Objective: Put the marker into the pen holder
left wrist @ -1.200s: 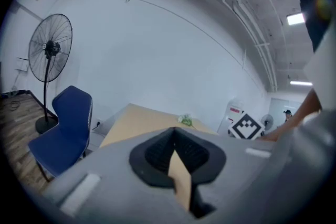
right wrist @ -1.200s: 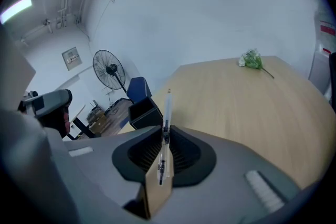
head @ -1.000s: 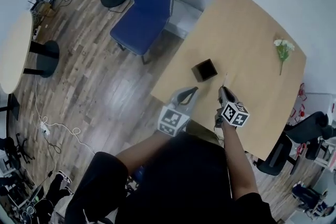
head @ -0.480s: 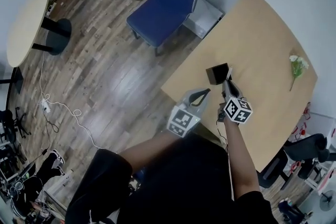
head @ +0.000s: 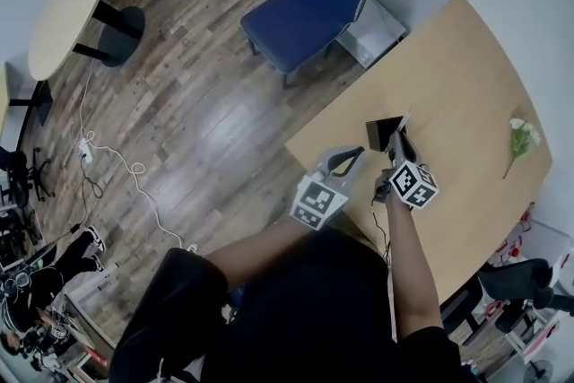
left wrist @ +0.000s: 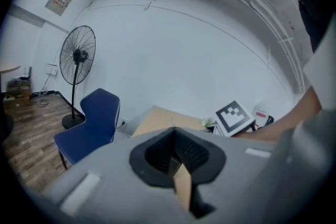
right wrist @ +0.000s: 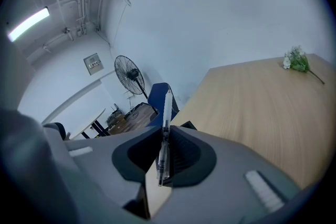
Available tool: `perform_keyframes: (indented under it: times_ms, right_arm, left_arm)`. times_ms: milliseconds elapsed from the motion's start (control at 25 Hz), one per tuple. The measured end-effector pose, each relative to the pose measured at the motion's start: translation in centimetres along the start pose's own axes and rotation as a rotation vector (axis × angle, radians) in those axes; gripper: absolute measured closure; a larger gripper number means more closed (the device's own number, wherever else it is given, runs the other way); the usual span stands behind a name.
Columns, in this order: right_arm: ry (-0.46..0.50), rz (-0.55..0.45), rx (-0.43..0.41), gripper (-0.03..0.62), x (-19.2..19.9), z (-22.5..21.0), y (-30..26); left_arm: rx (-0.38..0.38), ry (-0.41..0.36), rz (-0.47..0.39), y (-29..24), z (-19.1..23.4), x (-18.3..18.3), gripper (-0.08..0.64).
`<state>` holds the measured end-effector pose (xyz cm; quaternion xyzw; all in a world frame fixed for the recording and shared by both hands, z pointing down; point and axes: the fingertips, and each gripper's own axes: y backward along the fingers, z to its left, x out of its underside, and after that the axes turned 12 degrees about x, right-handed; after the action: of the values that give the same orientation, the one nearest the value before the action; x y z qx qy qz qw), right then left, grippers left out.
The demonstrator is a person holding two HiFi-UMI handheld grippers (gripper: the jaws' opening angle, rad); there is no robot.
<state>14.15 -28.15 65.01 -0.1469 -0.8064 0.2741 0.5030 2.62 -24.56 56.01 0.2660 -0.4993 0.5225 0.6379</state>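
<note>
One blue chair (head: 314, 0) stands on the wood floor off the far-left corner of the single pale worktop (head: 466, 76). Of the two tools, the left tool (head: 357, 153) hovers over the worktop's near edge, its jaws drawn together with nothing between them. Just right of it sits the one black square pen holder (head: 377, 134). The right tool (head: 395, 139) is clamped on the one marker (right wrist: 165, 134), which sticks up out of the jaws with its white end uppermost, right at the holder's right rim in the head view. One small sprig of flowers (head: 523, 139) lies well apart near the worktop's far-right edge. A second ago the right tool and marker hung clearly right of and nearer than the holder. They have since closed in on it, while the left tool has shifted only a little.
</note>
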Motion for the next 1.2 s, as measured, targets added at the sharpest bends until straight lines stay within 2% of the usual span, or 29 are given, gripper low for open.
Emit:
perform_keyframes:
  times_ms: [440,840,1200]
  right_arm:
    - [-0.012,-0.009,0.000,0.543,-0.3,-0.6,-1.6]
    - [0.064,0.010,0.012,0.543,0.3,0.0,-1.6]
    - [0.058,0.005,0.006,0.538,0.2,-0.5,-1.2]
  left_arm:
    - [-0.077,0.016,-0.018,0.9,0.0,-0.3,0.557]
    - [-0.152,0.015,0.009,1.8,1.0,0.1,0.557]
    - [-0.169,0.031,-0.009,1.8,1.5,0.4,0.557]
